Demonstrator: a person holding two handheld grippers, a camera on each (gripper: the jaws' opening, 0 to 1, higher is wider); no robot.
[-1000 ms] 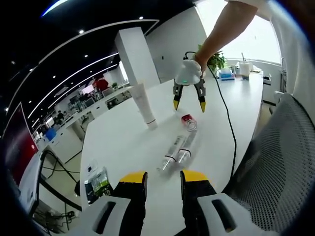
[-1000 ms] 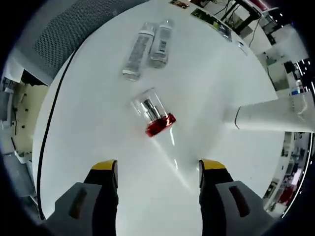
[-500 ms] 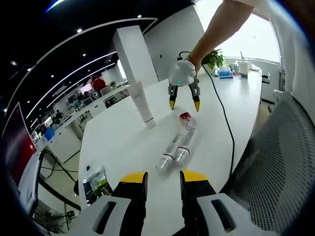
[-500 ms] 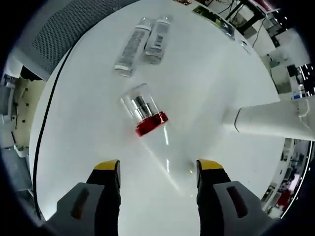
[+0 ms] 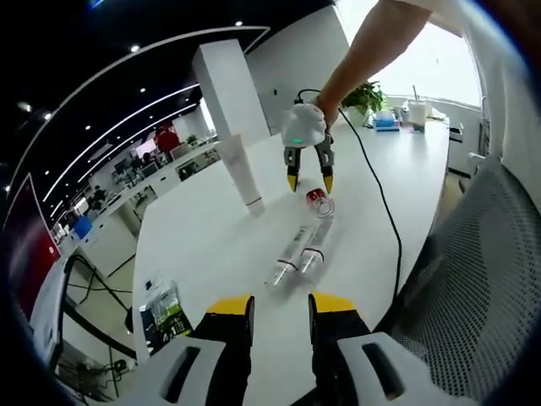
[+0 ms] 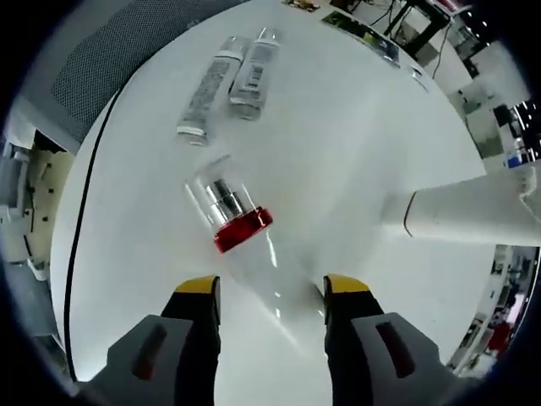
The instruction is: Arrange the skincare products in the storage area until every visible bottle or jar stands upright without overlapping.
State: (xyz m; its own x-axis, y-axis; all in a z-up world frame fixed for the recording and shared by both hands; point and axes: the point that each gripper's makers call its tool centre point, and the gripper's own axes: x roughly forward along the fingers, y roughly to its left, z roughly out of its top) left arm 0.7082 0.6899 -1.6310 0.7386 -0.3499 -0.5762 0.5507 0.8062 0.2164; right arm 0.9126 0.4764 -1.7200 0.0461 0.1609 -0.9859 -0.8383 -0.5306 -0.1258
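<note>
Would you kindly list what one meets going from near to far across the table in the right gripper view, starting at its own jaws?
Right gripper → clear bottle with a red collar, lying down → two clear labelled bottles lying side by side → dark flat packets at the far edge.

Red-banded clear bottle (image 6: pixel 228 218), white table (image 6: pixel 355 152)

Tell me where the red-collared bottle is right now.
The red-collared bottle lies on its side on the white table, just ahead of the open right gripper, with two clear tubes lying beyond it.
</note>
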